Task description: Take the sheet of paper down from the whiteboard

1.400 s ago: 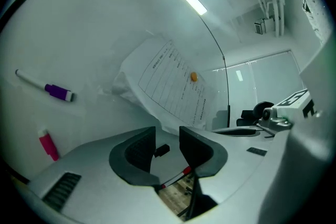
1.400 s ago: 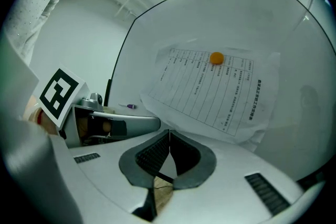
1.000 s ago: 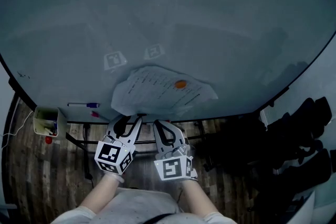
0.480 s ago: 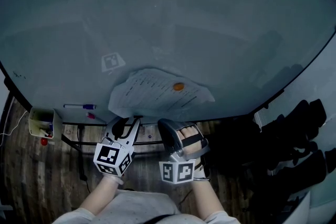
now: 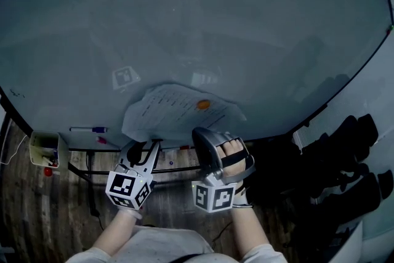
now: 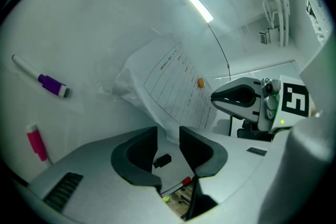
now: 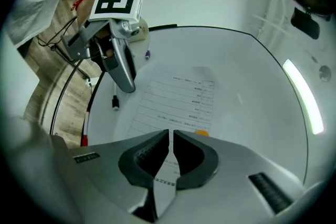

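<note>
A printed sheet of paper hangs on the whiteboard under a small orange magnet. Its lower left part is crumpled and pulled off the board. My left gripper is shut on that lower edge; the paper runs down between the dark pads of the left gripper. My right gripper lies rolled on its side just below the magnet. In its own view the right gripper is shut with nothing held, the magnet close beside its tips and the sheet behind.
A purple-capped marker and a pink one lie against the board at the left. A small box of pens hangs off the board's left end. Dark bulky objects stand at the right over a wooden floor.
My right gripper has rolled onto its side and risen toward the orange magnet. My left gripper has stayed on the paper's lower edge.
</note>
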